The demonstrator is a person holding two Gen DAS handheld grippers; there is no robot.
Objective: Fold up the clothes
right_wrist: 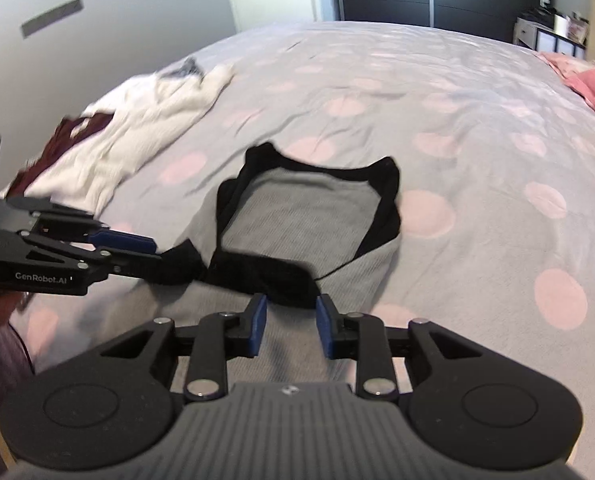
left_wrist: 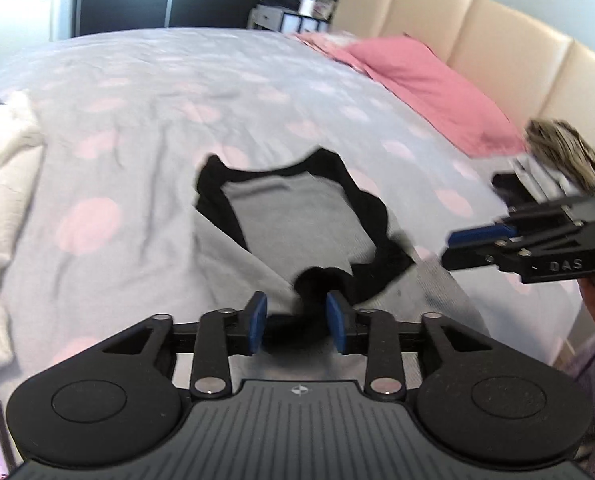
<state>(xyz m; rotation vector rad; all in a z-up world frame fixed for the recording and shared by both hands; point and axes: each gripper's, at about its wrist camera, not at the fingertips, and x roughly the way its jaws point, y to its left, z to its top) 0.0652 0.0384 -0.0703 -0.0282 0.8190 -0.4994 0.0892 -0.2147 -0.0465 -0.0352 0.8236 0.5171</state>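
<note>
A grey garment (left_wrist: 297, 216) (right_wrist: 297, 212) with black edging (left_wrist: 217, 196) (right_wrist: 257, 268) lies on the bed, its black-rimmed opening facing up. My left gripper (left_wrist: 296, 304) stands open over the near corner of the edging. A bunch of black cloth sits between its blue pads, which do not press on it. From the right wrist view the left gripper (right_wrist: 153, 250) comes in from the left, its tips at the black cloth. My right gripper (right_wrist: 290, 308) is open above the near black edge with nothing clamped. It shows at the right in the left wrist view (left_wrist: 449, 246).
The bedspread (left_wrist: 177, 80) is grey with pink dots. A white garment (right_wrist: 137, 128) and a dark red one (right_wrist: 69, 132) lie at the left. Pink pillows (left_wrist: 429, 88) rest against a beige headboard (left_wrist: 497, 40). A patterned pile (left_wrist: 561, 152) sits at the right.
</note>
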